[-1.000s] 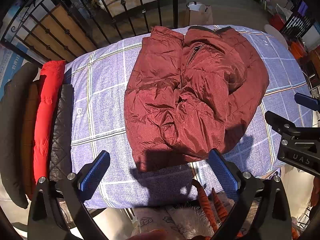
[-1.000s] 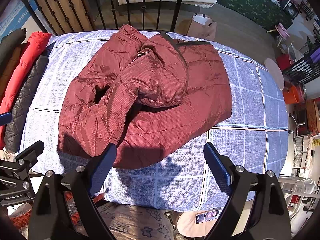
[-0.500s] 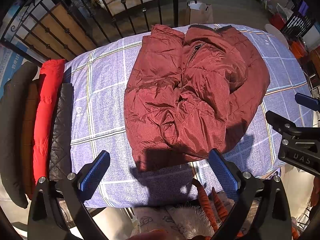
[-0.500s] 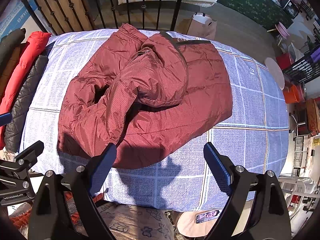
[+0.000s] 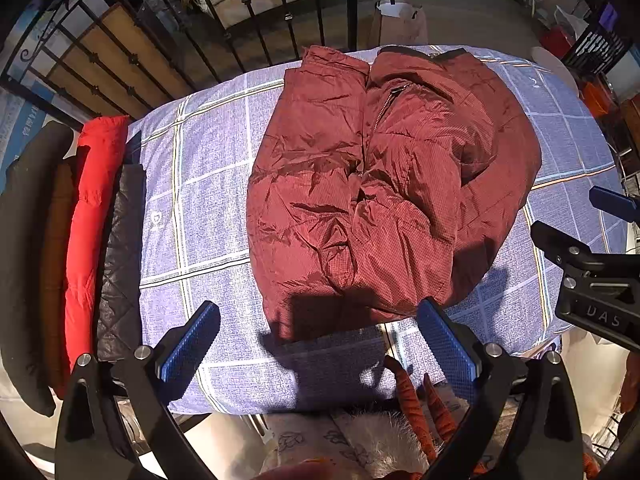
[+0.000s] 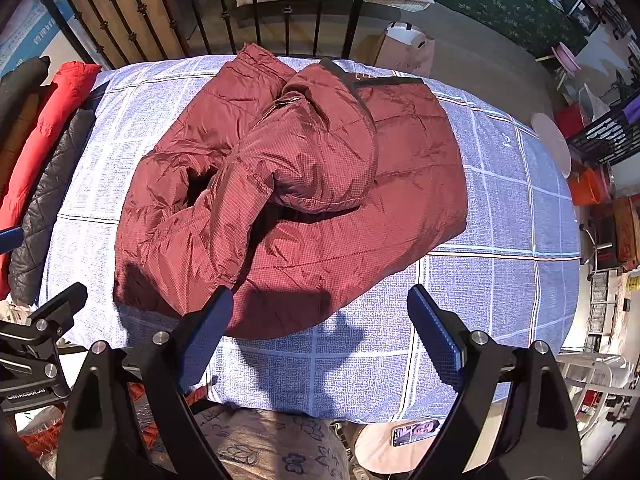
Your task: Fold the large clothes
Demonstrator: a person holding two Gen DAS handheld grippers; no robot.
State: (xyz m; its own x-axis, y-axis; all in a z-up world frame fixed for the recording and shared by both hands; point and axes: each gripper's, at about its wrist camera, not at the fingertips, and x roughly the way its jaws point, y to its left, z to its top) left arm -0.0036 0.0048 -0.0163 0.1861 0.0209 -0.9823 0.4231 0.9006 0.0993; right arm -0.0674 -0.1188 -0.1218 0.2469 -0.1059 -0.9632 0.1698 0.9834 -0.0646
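A dark red puffer jacket lies crumpled in the middle of a table covered by a blue checked cloth; it also shows in the right wrist view, sleeves folded over the body. My left gripper is open and empty, held above the near table edge in front of the jacket's hem. My right gripper is open and empty, also at the near edge, just right of the left one. The right gripper's body shows at the right of the left wrist view.
Folded jackets, black, red and quilted dark grey, are stacked along the table's left side. A black iron railing runs behind the table. A paper bag stands on the floor beyond. A cushioned seat is below the near edge.
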